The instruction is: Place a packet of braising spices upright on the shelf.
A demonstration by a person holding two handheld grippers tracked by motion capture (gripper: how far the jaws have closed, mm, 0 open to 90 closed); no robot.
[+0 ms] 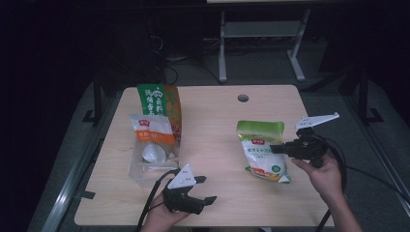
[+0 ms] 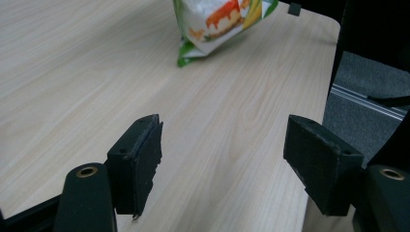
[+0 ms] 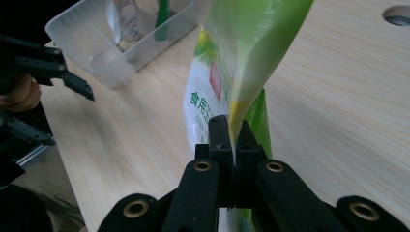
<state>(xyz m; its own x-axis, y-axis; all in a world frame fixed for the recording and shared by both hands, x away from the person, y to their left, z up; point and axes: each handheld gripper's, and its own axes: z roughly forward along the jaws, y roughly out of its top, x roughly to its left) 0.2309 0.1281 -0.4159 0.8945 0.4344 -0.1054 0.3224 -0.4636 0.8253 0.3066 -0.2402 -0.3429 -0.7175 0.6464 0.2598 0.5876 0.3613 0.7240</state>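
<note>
At the left of the worktop stood a clear plastic tub with packets standing in it, an orange-and-white one in front of a taller green one. Just to the right of the tub, near the front edge, the left gripper hung with its jaws wide apart and nothing between them, aimed across bare wood toward the far side. Farther right lay the green-and-white bag, its long axis running from the back of the worktop toward the person, its lower corner resting on the wood. The right gripper had its jaws pinched shut on the bag's right edge, reaching in from the right, so the bag hung leftward from the jaws. The tub lay well to the left of the bag, across open worktop. The right hand was therefore the one placed to carry it, probably over to the tub, while the left gripper sat nearer the tub.
</note>
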